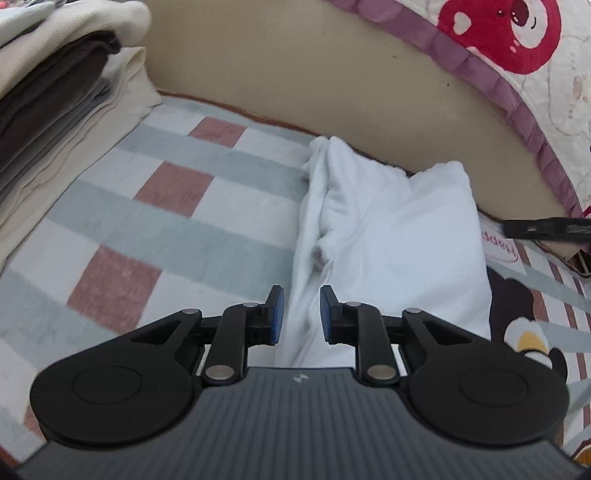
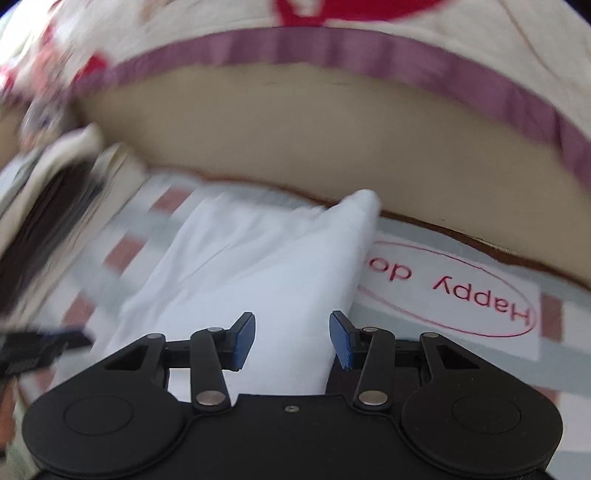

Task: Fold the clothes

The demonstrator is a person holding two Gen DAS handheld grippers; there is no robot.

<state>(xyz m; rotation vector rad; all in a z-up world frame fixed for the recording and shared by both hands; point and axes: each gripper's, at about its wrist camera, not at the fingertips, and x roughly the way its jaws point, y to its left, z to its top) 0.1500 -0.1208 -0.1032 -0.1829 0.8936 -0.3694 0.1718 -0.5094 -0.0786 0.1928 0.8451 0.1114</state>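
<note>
In my left wrist view the left gripper (image 1: 302,315) sits at the bottom centre, its blue fingers (image 1: 277,314) parted by a narrow gap with a ridge of the white garment (image 1: 388,236) lying in line with that gap; I cannot tell whether the pads touch the cloth, and nothing looks pinched. The garment is folded into a long bundle on the checked blanket (image 1: 177,206), running from lower centre up to the tan bed edge (image 1: 295,74) at the middle of the frame. A stack (image 1: 55,110) of folded cream, brown and grey clothes fills the upper left. A red bear print (image 1: 502,33) shows on the quilt at upper right, and the tip of my other gripper pokes in at the right edge. In the blurred right wrist view the right gripper (image 2: 291,341) is at the bottom centre, fingers (image 2: 341,338) standing clearly apart and holding nothing, with the garment (image 2: 258,266) below and beyond them. A "Happy" label (image 2: 461,291) lies just right of the garment.
</note>
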